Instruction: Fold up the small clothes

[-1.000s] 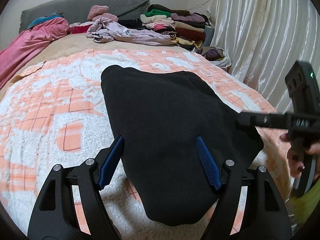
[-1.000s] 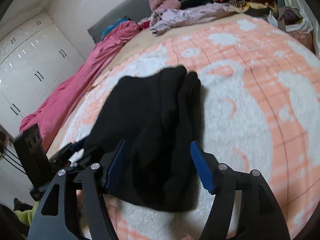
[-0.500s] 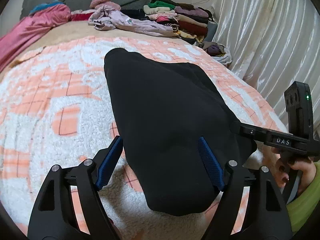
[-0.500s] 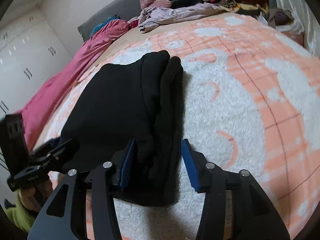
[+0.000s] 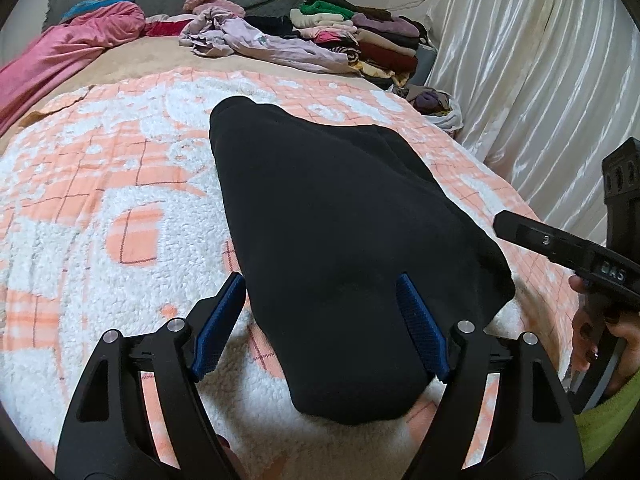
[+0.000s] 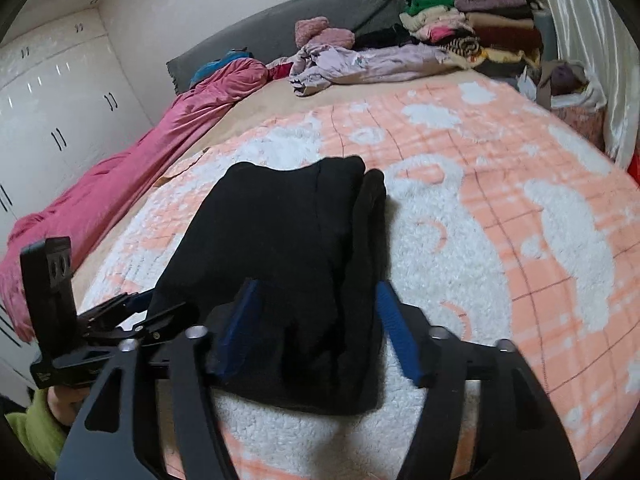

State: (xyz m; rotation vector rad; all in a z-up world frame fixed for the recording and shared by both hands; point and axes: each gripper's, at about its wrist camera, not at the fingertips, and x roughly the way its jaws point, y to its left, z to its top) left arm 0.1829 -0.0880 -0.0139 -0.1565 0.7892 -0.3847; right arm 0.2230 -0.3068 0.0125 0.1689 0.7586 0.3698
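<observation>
A folded black garment (image 5: 332, 220) lies on the orange and white fleece blanket (image 5: 100, 208). My left gripper (image 5: 320, 320) is open, its blue pads straddling the garment's near end without closing on it. In the right wrist view the same black garment (image 6: 288, 248) lies in a folded stack. My right gripper (image 6: 316, 328) is open, hovering over the garment's near right edge, with fabric between its blue pads. The right gripper's body (image 5: 568, 248) shows at the right of the left wrist view, and the left gripper (image 6: 112, 316) shows at the left of the right wrist view.
A stack of folded clothes (image 5: 360, 36) sits at the far right of the bed beside a loose lilac garment (image 5: 256, 40). A pink cover (image 5: 60, 56) lies along the left side. White curtains (image 5: 540, 80) hang at the right. White wardrobes (image 6: 48, 120) stand at the left.
My right gripper has narrowed somewhat and pulled back and up from the garment's right edge. My left gripper has stayed open over the near end, shifting only slightly.
</observation>
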